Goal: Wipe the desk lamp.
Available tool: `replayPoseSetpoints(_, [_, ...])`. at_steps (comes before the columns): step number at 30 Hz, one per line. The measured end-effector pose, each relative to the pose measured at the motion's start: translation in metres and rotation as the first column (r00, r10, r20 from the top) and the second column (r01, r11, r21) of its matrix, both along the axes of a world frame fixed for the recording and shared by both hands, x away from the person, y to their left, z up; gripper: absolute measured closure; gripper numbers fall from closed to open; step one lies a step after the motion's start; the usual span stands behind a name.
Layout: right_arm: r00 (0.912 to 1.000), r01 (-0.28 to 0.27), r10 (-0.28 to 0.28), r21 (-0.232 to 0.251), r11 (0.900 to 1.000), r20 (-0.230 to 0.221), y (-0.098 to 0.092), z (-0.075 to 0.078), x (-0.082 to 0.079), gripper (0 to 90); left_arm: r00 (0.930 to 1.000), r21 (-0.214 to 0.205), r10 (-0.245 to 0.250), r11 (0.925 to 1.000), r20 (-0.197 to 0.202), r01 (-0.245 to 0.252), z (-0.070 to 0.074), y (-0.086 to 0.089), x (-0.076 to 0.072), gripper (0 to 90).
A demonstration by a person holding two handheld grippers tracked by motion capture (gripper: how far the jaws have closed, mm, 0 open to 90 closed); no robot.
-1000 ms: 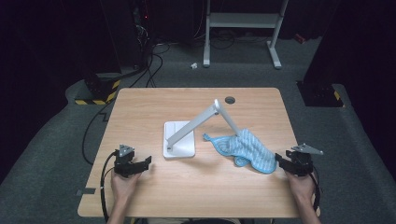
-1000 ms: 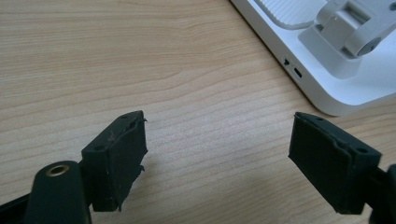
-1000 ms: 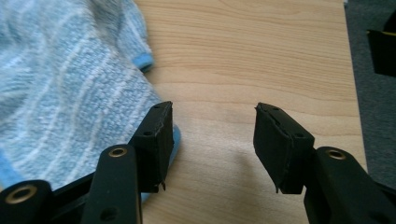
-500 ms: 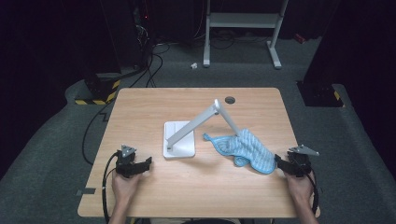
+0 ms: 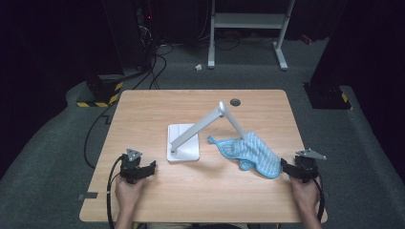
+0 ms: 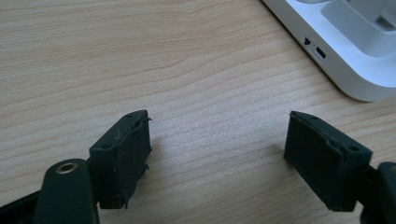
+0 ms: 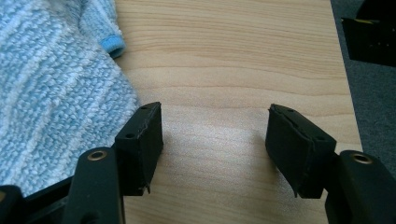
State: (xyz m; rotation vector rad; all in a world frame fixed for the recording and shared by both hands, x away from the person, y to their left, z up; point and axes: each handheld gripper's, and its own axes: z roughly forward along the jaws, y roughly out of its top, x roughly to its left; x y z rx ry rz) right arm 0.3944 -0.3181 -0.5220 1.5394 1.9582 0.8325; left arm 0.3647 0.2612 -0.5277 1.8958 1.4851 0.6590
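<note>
A white desk lamp stands folded on its flat base at the table's middle. A light blue striped cloth hangs over the lamp's arm and spreads to the right. My left gripper rests near the front left, open, with bare wood between its jaws; the lamp base lies just ahead of it. My right gripper sits at the front right beside the cloth's edge. Its jaws have just been opening and stand open with nothing between them.
The wooden table has a round cable hole at the back. A black and yellow striped block and cables lie on the grey floor at the left. A white frame stands behind.
The right gripper's jaws have spread wider apart. Both hands, the lamp and the cloth have kept their places.
</note>
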Motion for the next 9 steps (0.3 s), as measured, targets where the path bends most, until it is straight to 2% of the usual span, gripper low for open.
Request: replayPoseSetpoints(9, [1.0, 0.001, -0.001, -0.004, 1.0, 0.001, 0.0005, 0.0, 0.0, 36.2, 1.0, -0.001, 0.0, 1.0, -0.004, 0.0, 0.0002, 0.0004, 0.0001, 22.0])
